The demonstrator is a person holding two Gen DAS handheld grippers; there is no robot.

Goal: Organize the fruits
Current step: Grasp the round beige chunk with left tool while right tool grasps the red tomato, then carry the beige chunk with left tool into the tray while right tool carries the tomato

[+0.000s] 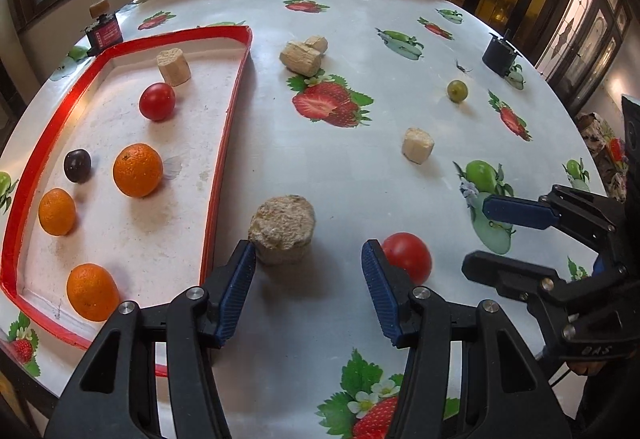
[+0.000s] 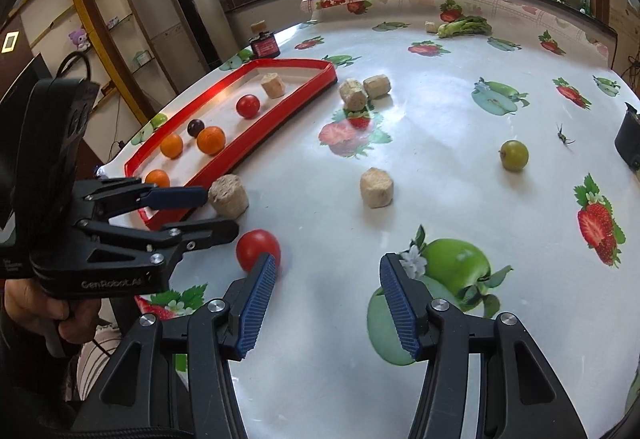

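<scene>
Left tool [image 1: 308,259]: jaws spread, nothing pinched; its left pad sits just beside a beige chunk [image 1: 282,234], with a red tomato [image 1: 410,257] just behind the right pad. Right tool [image 2: 328,275]: jaws spread, empty, above the counter [image 2: 440,111], same tomato by its left pad. Red tray [image 1: 236,95] holds three oranges, a tomato, a dark fruit and a chunk. Green fruit [image 2: 513,155] lies well apart.
</scene>
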